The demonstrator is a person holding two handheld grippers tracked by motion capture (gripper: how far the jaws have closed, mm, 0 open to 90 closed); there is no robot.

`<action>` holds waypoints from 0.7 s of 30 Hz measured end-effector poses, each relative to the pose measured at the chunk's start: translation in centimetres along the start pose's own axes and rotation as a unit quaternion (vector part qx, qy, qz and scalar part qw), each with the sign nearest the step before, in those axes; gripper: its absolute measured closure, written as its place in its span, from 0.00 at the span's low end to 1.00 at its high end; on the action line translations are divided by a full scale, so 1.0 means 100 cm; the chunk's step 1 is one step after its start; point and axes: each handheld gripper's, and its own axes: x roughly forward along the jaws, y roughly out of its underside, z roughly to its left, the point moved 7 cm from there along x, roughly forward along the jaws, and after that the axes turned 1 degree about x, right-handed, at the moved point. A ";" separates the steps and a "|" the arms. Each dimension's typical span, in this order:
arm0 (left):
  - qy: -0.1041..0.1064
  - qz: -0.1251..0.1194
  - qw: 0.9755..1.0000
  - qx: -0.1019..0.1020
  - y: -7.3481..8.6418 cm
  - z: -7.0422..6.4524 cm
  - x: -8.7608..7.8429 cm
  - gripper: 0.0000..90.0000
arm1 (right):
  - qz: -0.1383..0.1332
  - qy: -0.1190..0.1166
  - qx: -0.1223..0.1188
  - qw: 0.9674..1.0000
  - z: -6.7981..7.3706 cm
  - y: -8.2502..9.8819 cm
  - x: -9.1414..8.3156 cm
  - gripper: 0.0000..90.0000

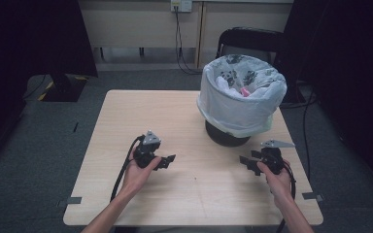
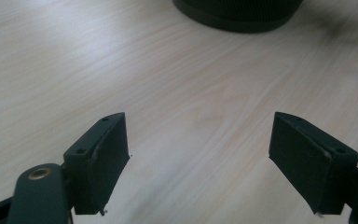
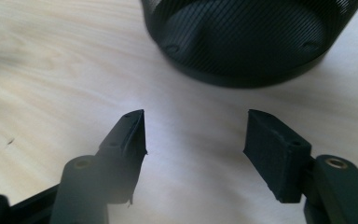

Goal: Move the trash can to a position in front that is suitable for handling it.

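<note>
High view has both hands low over a light wooden table (image 1: 126, 121), each holding a black gripper. Left gripper (image 1: 169, 160) points toward the middle of the table, right gripper (image 1: 246, 162) points back at it, so the two face each other with a stretch of bare wood between them.

Nearest thing to either is the waste bin (image 1: 240, 97) (black mesh, with a white printed bag folded over its rim and some crumpled stuff inside). It stands just beyond the right gripper and a bit toward the left one, near but not touching.

Left gripper view: left gripper (image 2: 198, 154) has its jaws spread wide, nothing between them but tabletop, and the bin's dark base (image 2: 237, 14) sits farther ahead at the top edge.

Right gripper view: right gripper (image 3: 193, 140) is open too, though less wide, also empty, and the bin's base (image 3: 242, 42) is right ahead, close up.
</note>
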 end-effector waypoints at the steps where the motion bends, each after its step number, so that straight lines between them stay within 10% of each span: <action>1: 0.002 -0.002 1.000 -0.003 -0.005 0.000 0.004 0.21 | -0.001 0.004 -0.002 1.000 -0.003 -0.003 0.000 0.43; 11: 0.017 -0.048 0.996 -0.072 -0.064 0.017 0.045 0.25 | -0.007 0.028 0.034 0.999 -0.039 -0.028 0.008 0.39; 21: -0.011 -0.061 0.997 -0.047 -0.119 0.026 0.074 0.25 | -0.037 0.087 0.054 0.994 -0.091 -0.054 0.003 0.52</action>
